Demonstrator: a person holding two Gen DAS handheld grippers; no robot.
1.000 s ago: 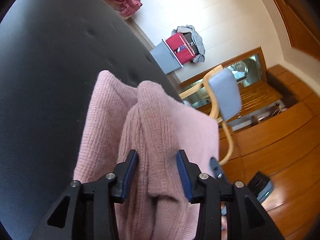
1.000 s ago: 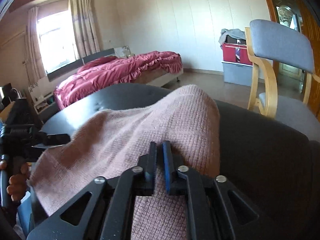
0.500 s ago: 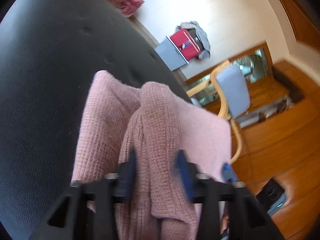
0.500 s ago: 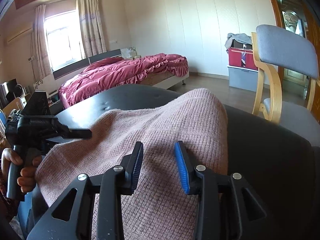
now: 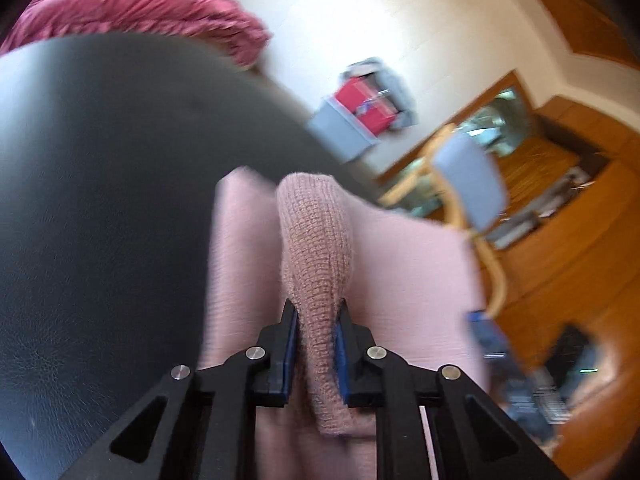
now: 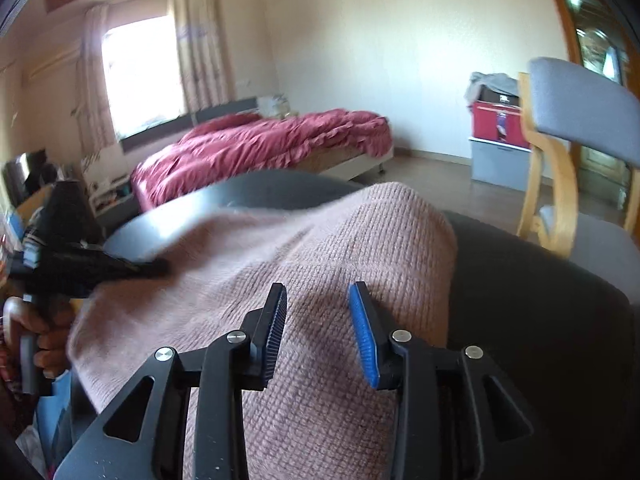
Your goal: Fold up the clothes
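Pink knit sweater: left gripper newly closing, pinching a ridge; right gripper released, spread. Refold underway.

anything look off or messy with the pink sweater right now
Mostly fine, but the pink sweater is not lying flat: a ridge of knit stands bunched up, pinched in the closing left gripper. It lies on the dark padded surface. The right gripper hovers open above it.

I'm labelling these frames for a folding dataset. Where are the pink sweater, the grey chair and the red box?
pink sweater [image 6: 360, 248], right wrist view, top fold.
grey chair [image 6: 580, 92], right wrist view, backrest pad.
red box [image 6: 496, 124], right wrist view, front face.
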